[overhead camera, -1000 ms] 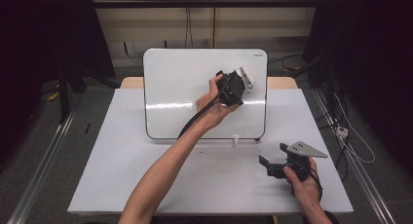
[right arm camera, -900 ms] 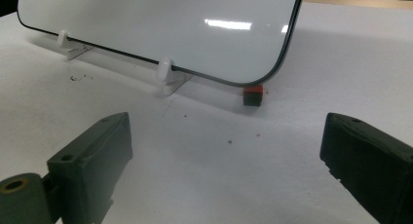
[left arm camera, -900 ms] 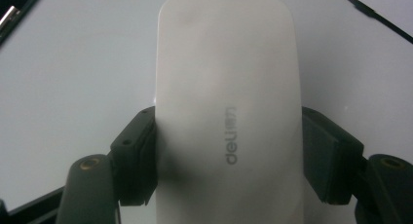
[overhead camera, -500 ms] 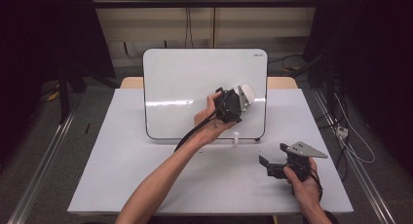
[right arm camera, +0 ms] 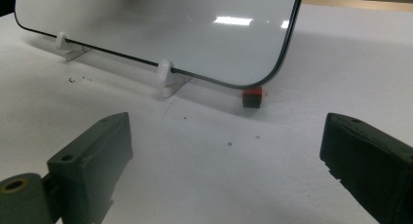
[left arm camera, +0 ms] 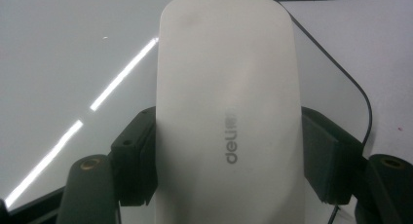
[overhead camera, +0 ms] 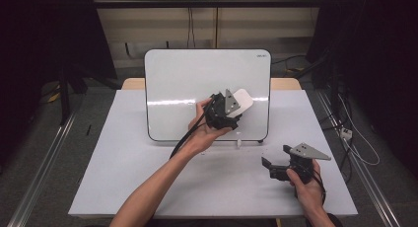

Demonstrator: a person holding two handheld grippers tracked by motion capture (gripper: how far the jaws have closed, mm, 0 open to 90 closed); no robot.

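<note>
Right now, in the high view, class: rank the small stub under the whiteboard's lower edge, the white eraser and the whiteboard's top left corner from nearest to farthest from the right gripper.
1. The small stub, up and left of the right gripper, on the table.
2. The white eraser, farther up, held in the left gripper against the board.
3. The whiteboard's top left corner, far up and left.

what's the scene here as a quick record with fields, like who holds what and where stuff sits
work in hand: wiping the whiteboard with an eraser
left gripper: shut on the white eraser, held at the board's lower right part
right gripper: open, holding nothing, low over the table at the right
whiteboard: stands tilted on small white feet, surface looks clean
small block: red top, dark body, on the table by the board's lower corner
eraser marking: "deli" printed on its back
</note>
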